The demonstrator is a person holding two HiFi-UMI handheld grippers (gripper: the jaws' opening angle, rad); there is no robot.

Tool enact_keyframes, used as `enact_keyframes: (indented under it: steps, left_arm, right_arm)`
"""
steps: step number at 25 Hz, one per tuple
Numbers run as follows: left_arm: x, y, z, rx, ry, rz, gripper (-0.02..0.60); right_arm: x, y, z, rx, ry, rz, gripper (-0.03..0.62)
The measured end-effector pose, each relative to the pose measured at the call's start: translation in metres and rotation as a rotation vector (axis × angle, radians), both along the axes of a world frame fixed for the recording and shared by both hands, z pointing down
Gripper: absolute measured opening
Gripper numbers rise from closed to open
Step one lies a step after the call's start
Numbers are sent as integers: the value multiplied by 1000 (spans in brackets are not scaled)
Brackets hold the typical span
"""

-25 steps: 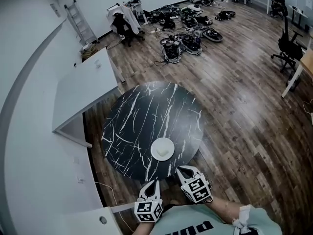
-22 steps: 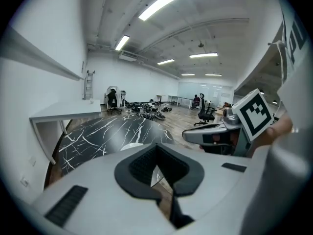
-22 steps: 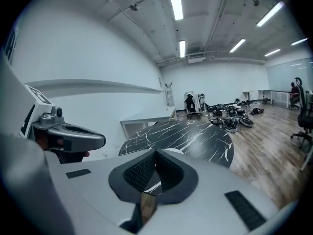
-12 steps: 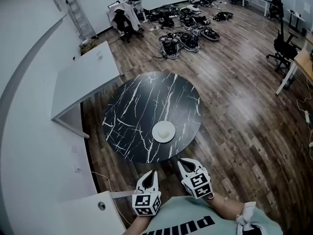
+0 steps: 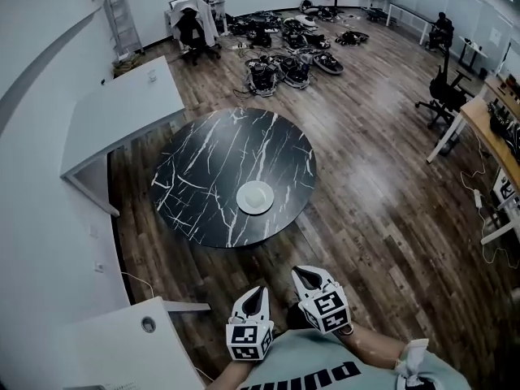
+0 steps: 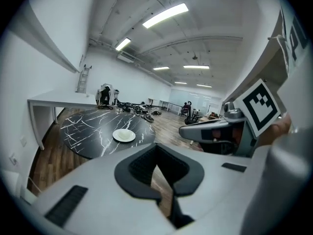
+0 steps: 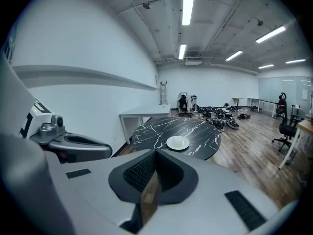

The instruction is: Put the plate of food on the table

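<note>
On black marble table (image 5: 207, 169), white plate (image 5: 255, 197)

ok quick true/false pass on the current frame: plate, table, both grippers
1. The white plate rests on the round black marble table. True.
2. The left gripper is shut on the plate's rim. False: it is shut on nothing and is well short of the table.
3. The right gripper has its jaws together with nothing between them. True.
4. The plate sits at the table's far edge. False: it lies on the near half, toward the grippers.
5. A ladder stands at the far end of the room. True.
</note>
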State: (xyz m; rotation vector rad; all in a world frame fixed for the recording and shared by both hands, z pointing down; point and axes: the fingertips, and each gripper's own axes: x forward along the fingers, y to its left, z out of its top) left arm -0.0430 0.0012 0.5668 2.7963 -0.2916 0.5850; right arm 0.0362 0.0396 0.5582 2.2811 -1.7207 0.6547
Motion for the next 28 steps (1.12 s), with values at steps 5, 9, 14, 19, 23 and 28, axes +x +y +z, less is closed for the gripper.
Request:
enact_keyframes:
  steps: [5,9,14,19,23,28]
  left_arm:
    - [-13,24,-8,19,27,10,6]
    - [-19,35,-18,45,26,-33,6]
    - [-6,78,-22,75,12,-84,6]
    - [20,148,-22,85,6,-131,6]
    - [29,198,-21,104,-4,-187,6]
    - [40,247,-12,115,-5,-238,6]
  right_arm:
    - [-19,29,9,-34,-2,-4,9]
    - [-24,43,3,-21,3,-48,9]
    - [-8,81,-1,11,11,-100,9]
    - [26,145,-13,43,48,-134,9]
    - [52,201,-18,53,72,-153,9]
    - [69,251,-7,56,95,-202,9]
